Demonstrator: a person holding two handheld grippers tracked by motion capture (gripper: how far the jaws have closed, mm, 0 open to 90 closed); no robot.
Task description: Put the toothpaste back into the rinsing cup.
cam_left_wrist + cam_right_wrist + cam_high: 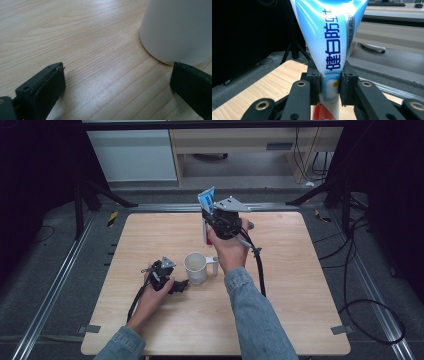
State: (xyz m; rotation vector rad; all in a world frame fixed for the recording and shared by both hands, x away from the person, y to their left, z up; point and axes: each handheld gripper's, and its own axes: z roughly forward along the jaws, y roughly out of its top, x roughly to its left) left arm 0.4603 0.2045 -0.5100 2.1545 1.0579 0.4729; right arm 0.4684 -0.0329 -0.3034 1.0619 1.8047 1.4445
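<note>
From my station, the high view looked down toward twelve o'clock over the whole table [280, 320]. The left gripper view sat close beside the mug [180, 30], which the high view shared.

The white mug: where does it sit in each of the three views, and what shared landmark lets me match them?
High view: the white mug stands near the table's middle, handle toward the right forearm, just right of the left hand-held gripper.
Left gripper view: the mug's lower wall takes the upper right, beyond the open jaws.
Right gripper view: the mug is not in it.
Shared landmark: the light wooden tabletop.
</note>
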